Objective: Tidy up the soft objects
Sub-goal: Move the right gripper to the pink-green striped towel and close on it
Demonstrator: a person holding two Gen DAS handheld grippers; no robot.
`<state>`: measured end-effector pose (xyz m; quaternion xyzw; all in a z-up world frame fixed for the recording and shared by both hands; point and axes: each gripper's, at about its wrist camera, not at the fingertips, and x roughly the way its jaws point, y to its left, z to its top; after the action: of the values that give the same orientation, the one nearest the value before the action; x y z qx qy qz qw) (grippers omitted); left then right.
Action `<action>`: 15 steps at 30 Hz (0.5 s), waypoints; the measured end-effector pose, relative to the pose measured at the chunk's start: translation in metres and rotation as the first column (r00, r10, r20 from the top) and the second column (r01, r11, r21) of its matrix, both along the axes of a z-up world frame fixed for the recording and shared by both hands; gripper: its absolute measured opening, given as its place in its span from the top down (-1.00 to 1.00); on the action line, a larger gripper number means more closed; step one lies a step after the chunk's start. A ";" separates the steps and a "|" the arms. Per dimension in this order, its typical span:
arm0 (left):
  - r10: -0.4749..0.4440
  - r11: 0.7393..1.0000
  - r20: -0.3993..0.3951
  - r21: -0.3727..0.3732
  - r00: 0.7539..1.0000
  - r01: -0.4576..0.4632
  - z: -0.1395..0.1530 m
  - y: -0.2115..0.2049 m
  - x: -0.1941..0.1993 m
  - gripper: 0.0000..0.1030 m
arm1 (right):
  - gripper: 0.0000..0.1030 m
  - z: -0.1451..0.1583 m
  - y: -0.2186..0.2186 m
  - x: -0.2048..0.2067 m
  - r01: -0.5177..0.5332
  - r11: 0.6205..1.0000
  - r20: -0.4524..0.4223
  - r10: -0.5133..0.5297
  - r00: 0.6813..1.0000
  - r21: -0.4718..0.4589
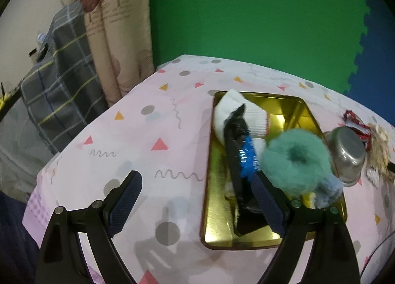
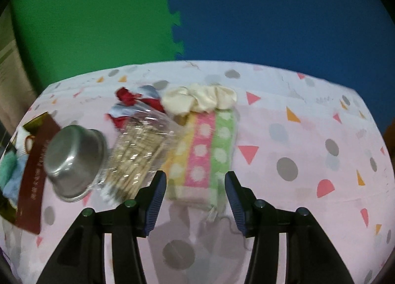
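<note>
A gold tray [image 1: 293,111] lies on the pink patterned tablecloth and holds a white sock [image 1: 234,113], a black and blue packet [image 1: 240,158], a fluffy teal scrunchie [image 1: 296,160] and a light blue soft piece [image 1: 328,192]. My left gripper [image 1: 195,185] hangs open over the cloth at the tray's near left edge, nothing between its fingers. My right gripper [image 2: 195,192] is open above the near end of a folded towel [image 2: 202,148] striped yellow, pink and green. A cream scrunchie [image 2: 200,98] sits at the towel's far end, a red and pale blue scrunchie [image 2: 133,103] to its left.
An upturned steel bowl [image 2: 74,160] rests between the tray's maroon wall [image 2: 37,160] and a clear pack of thin sticks [image 2: 140,150]. Green and blue foam mats cover the floor past the table's far edge. A plaid cloth [image 1: 64,81] and a curtain stand to the left.
</note>
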<state>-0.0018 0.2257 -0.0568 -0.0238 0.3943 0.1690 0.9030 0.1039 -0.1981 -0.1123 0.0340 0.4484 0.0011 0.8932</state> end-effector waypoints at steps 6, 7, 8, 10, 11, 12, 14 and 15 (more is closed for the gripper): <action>-0.085 0.995 0.008 0.062 0.996 0.084 0.011 -0.030 0.003 -0.73 | -0.20 -0.014 -0.003 0.024 0.016 1.000 0.003 -0.016 1.000 -0.003; -0.099 0.993 0.009 0.062 0.995 0.098 0.013 -0.035 0.004 -0.73 | -0.20 -0.018 -0.003 0.027 0.014 1.000 -0.002 -0.014 1.000 0.003; -0.115 0.992 0.010 0.061 0.993 0.114 0.015 -0.041 0.006 -0.74 | -0.20 -0.021 -0.003 0.030 0.013 1.000 -0.006 -0.013 1.000 0.009; -0.148 0.988 0.012 0.053 0.989 0.147 0.020 -0.055 0.011 -0.74 | -0.23 -0.024 -0.003 0.033 0.006 1.000 0.004 -0.006 1.000 0.006; -0.168 0.985 0.012 0.053 0.986 0.167 0.021 -0.063 0.014 -0.75 | -0.23 -0.024 -0.003 0.033 0.002 1.000 0.008 -0.002 1.000 0.001; -0.193 0.980 0.011 0.055 0.981 0.192 0.023 -0.074 0.017 -0.76 | -0.24 -0.024 -0.002 0.032 -0.007 1.000 0.014 0.007 1.000 -0.005; -0.240 0.969 0.010 0.062 0.971 0.239 0.026 -0.096 0.024 -0.76 | -0.23 -0.025 -0.004 0.030 -0.025 1.000 0.024 0.025 0.999 -0.008; -0.260 0.964 0.011 0.064 0.965 0.259 0.026 -0.105 0.027 -0.76 | -0.22 -0.025 -0.006 0.030 -0.027 1.000 0.026 0.027 0.999 -0.004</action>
<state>0.0250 0.1206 -0.0308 0.0544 0.3799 0.0610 0.9214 0.1339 -0.2037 -0.1369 0.0264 0.4373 0.0131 0.8988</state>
